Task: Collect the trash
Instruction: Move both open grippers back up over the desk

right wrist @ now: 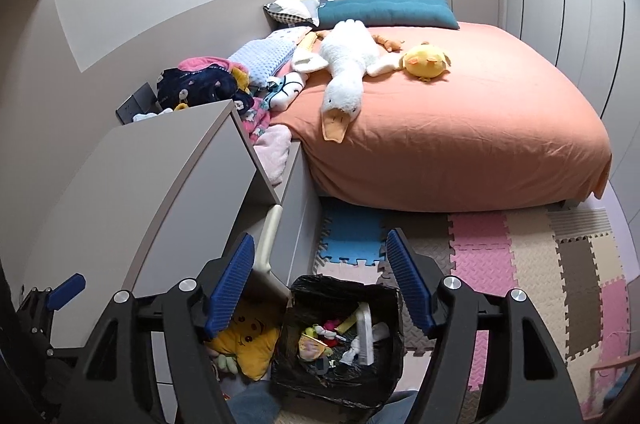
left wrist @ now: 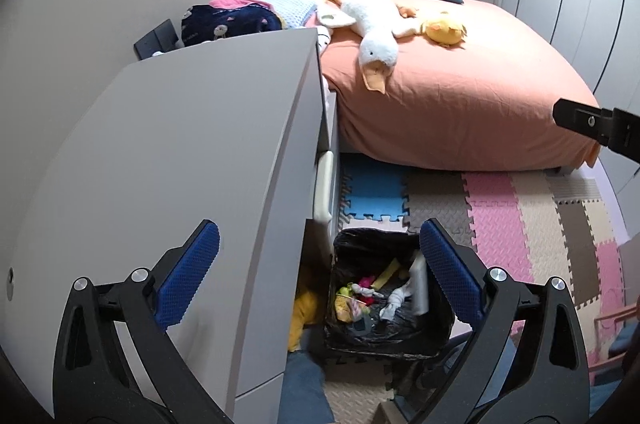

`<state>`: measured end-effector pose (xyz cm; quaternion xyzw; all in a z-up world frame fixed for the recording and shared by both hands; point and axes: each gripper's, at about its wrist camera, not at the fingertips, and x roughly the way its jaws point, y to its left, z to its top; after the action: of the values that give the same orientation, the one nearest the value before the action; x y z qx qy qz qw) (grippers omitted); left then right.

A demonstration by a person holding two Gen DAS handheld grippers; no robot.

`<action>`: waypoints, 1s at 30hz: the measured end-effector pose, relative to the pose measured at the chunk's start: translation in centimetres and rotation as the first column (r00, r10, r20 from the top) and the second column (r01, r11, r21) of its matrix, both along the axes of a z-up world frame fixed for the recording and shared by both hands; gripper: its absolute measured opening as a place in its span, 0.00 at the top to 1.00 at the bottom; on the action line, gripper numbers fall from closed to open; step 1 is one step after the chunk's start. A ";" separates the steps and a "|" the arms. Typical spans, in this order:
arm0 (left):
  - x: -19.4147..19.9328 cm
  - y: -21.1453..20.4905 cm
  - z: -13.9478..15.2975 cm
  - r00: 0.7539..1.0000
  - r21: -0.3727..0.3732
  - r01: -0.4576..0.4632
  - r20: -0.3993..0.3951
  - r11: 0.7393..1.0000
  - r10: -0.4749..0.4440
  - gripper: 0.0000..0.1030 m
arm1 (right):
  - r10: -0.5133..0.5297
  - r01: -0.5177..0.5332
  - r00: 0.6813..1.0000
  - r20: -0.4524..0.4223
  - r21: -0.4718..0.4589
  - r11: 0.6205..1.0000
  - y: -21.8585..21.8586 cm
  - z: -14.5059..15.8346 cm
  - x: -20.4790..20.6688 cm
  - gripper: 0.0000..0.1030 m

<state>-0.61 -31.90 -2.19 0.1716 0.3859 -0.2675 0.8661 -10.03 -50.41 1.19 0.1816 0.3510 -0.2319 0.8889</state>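
A bin lined with a black bag [left wrist: 362, 238] [right wrist: 340, 284] stands on the floor beside a grey cabinet. Inside it lies mixed trash [left wrist: 360, 298] [right wrist: 320, 338]: colourful wrappers, crumpled white tissue and an upright white piece [left wrist: 418, 284] [right wrist: 366, 336]. My left gripper [left wrist: 320, 236] hangs above the bin, open wide, with nothing between its blue pads [left wrist: 202, 260]. My right gripper [right wrist: 320, 244] also hovers over the bin, open and empty. A black part of the right gripper shows at the right edge of the left wrist view. One blue left pad [right wrist: 66, 288] shows in the right wrist view.
The grey cabinet top [left wrist: 180, 143] fills the left side. A bed with an orange sheet [left wrist: 460, 95] carries a plush goose [left wrist: 372, 23], a yellow plush and pillows. Foam puzzle mats [left wrist: 500, 224] cover the floor. A yellow plush [right wrist: 244, 342] lies left of the bin.
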 end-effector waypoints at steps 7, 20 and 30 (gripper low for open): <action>0.1 0.3 0.1 1.000 -0.012 -0.006 -0.010 1.000 0.006 0.06 | 0.012 -0.012 1.000 0.009 0.008 1.000 0.3 0.1 0.3 0.31; 0.5 0.8 -0.1 0.999 -0.009 0.005 -0.034 1.000 -0.005 0.06 | 0.036 -0.036 0.999 -0.004 0.008 0.999 1.4 0.0 1.6 0.28; 2.3 3.6 1.3 0.998 -0.050 -0.040 -0.042 0.998 0.038 0.06 | 0.093 -0.093 0.996 0.013 0.000 0.996 3.9 1.0 3.9 0.19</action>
<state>1.73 -28.29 -0.88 0.1364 0.3997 -0.2636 0.8673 -6.09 -46.47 2.14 0.1669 0.3536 -0.1889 0.9008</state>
